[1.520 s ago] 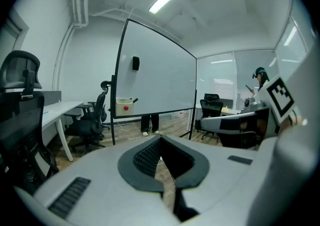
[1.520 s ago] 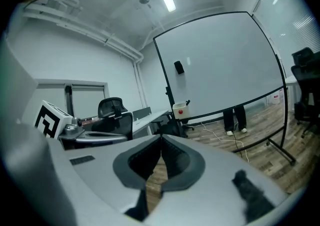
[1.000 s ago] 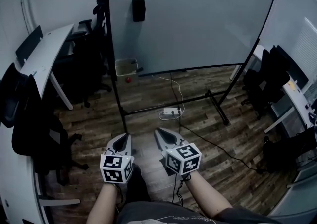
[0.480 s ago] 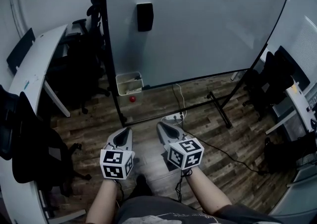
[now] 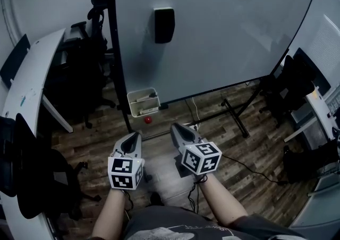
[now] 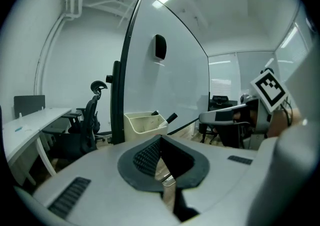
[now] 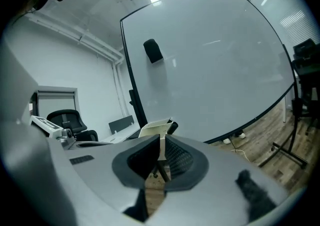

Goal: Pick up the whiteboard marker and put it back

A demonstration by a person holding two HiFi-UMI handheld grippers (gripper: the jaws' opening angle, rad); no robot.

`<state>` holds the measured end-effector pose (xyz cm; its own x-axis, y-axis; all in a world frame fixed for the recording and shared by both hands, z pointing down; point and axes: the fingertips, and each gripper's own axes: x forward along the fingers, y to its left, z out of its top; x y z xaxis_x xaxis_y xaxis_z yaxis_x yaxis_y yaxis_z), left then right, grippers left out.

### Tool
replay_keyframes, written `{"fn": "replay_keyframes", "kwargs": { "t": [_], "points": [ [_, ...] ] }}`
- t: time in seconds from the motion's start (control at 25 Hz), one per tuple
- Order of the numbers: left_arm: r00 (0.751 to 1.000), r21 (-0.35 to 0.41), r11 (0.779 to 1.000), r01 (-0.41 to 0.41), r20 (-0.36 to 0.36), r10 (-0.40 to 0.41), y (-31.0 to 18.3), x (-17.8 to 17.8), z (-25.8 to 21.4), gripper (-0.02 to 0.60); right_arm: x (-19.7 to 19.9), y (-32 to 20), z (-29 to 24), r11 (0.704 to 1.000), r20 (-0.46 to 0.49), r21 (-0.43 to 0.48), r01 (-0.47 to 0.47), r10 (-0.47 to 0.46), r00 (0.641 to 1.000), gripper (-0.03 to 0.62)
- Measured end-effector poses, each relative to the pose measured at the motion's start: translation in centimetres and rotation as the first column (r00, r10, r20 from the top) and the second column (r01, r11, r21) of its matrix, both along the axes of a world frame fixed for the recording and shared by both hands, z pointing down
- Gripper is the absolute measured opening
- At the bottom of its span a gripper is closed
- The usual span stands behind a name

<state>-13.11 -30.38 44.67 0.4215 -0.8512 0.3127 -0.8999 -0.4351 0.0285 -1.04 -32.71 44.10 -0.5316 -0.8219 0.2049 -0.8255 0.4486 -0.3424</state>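
Note:
A cream marker bin hangs at the whiteboard's lower left corner. Whiteboard markers lie in it, and one black marker end sticks out over its rim. That end also shows beside the bin in the right gripper view. My left gripper and right gripper are side by side above the wood floor, short of the bin, both pointing at the board. The left gripper's jaw tips meet with nothing between them. The right gripper is likewise shut and empty.
A black eraser sticks high on the board. On the floor lie a small red object under the bin, a power strip with cables, and the board's stand feet. A white desk and office chairs stand at the left, with more chairs at the right.
Both grippers have moved forward together toward the whiteboard. The bin, eraser and red object now sit closer and lower in the head view. Both stay shut.

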Motion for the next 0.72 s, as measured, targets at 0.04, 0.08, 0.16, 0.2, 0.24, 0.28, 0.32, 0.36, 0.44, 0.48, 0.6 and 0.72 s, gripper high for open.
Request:
{"fn": "replay_keyframes", "kwargs": {
  "t": [0.04,0.08,0.16,0.2,0.24,0.28,0.32,0.36,0.44,0.48,0.6,0.72],
  "points": [
    [1.0,0.003,1.0,-0.005,0.003,0.005,-0.6,-0.2,0.0,0.014,-0.1,-0.6,0.1,1.0,0.003,-0.003,-0.009,0.009,1.0,0.026],
    [1.0,0.007,1.0,-0.01,0.007,0.009,-1.2,-0.5,0.0,0.014,-0.2,-1.2,0.1,1.0,0.007,-0.006,-0.018,0.018,1.0,0.026],
    [1.0,0.016,1.0,-0.022,0.011,0.022,-2.4,-0.9,-0.2,0.014,-0.4,-2.4,0.1,0.999,0.016,-0.009,-0.041,0.041,0.999,0.026],
    [1.0,0.02,0.999,-0.029,0.009,0.028,-3.0,-1.0,-0.3,0.014,-0.4,-2.9,0.1,0.998,0.021,-0.011,-0.054,0.054,0.998,0.027],
    [0.999,0.023,0.999,-0.035,0.007,0.035,-3.5,-1.2,-0.3,0.014,-0.4,-3.3,0.2,0.998,0.032,-0.013,-0.067,0.067,0.997,0.028],
    [0.999,0.026,0.999,-0.04,0.004,0.04,-3.9,-1.3,-0.3,0.014,-0.4,-3.7,0.3,0.997,0.05,-0.016,-0.078,0.079,0.996,0.032],
    [0.999,0.028,0.999,-0.044,0.001,0.044,-4.3,-1.4,-0.3,0.014,-0.4,-4.0,0.3,0.996,0.075,-0.021,-0.086,0.087,0.993,0.052],
    [0.999,0.029,0.998,-0.048,-0.003,0.048,-4.6,-1.5,-0.3,0.014,-0.4,-4.3,0.4,0.995,0.1,-0.028,-0.091,0.093,0.991,0.089],
    [0.999,0.03,0.998,-0.053,-0.011,0.054,-5.1,-1.7,-0.2,0.014,-0.5,-5.0,0.7,0.994,0.126,-0.045,-0.1,0.105,0.987,0.115],
    [0.998,0.029,0.998,-0.055,-0.014,0.056,-5.4,-1.7,-0.2,0.014,-0.5,-5.3,0.9,0.993,0.127,-0.053,-0.103,0.109,0.986,0.119],
    [0.998,0.025,0.998,-0.059,-0.023,0.06,-5.9,-1.8,0.0,0.014,-0.6,-6.1,1.5,0.992,0.128,-0.073,-0.104,0.112,0.985,0.126],
    [0.998,0.022,0.998,-0.062,-0.028,0.063,-6.3,-1.9,0.2,0.014,-1.0,-6.8,1.9,0.992,0.122,-0.083,-0.094,0.104,0.987,0.129]
  ]
}}
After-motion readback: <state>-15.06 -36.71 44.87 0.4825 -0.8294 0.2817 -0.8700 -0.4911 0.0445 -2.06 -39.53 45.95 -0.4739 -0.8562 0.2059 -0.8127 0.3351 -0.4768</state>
